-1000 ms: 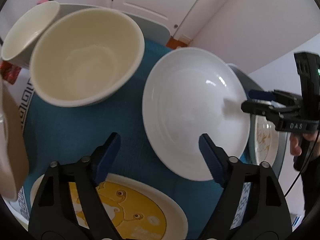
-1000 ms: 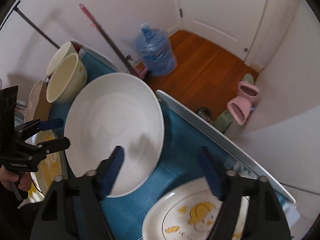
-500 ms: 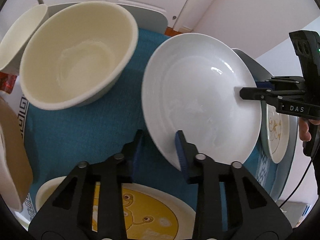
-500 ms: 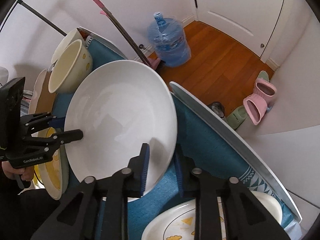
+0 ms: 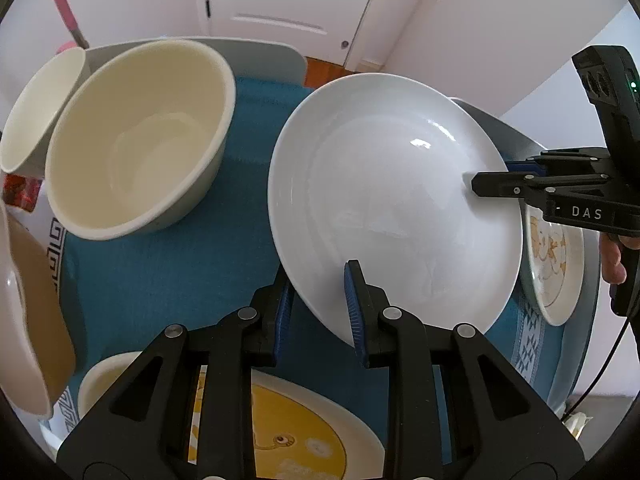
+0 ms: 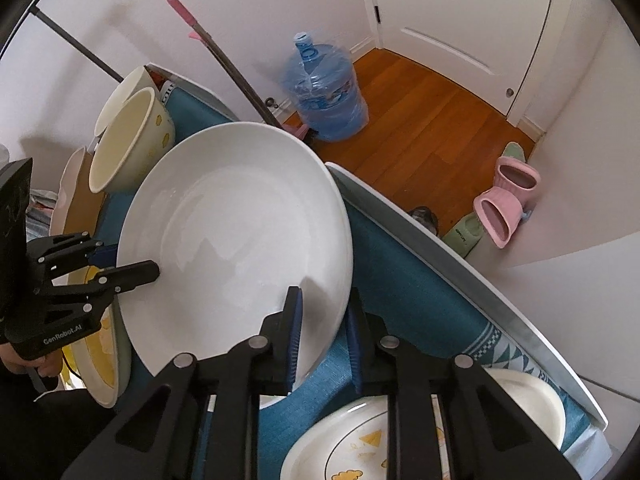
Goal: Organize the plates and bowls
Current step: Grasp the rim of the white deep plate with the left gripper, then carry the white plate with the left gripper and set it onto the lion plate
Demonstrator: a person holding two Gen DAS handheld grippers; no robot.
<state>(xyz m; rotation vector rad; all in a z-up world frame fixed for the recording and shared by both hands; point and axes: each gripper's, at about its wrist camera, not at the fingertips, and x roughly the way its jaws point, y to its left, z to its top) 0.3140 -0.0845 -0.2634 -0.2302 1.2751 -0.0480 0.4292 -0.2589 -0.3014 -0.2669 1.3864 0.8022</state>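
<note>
A large white plate [image 5: 392, 200] [image 6: 232, 232] hangs tilted above the blue tablecloth [image 5: 180, 272], gripped at two opposite sides of its rim. My left gripper [image 5: 320, 308] is shut on the near edge in the left wrist view, blue pads pressing both faces. My right gripper [image 6: 324, 332] is shut on the rim the same way in its own view. Each gripper shows in the other's view, the right gripper [image 5: 492, 180] at the plate's right edge and the left gripper [image 6: 120, 264] at its left edge.
A big cream bowl [image 5: 136, 140] and a second bowl [image 5: 36, 112] stand at the back left. A yellow cartoon plate [image 5: 300, 432] lies under my left gripper, and a patterned plate [image 6: 368, 448] under my right. The table's edge [image 6: 440, 248] borders a wooden floor with a water bottle [image 6: 324, 96].
Both grippers went from wide open to shut on the white plate's rim. The plate has tipped up off the cloth, and the left gripper has shifted sideways with it.
</note>
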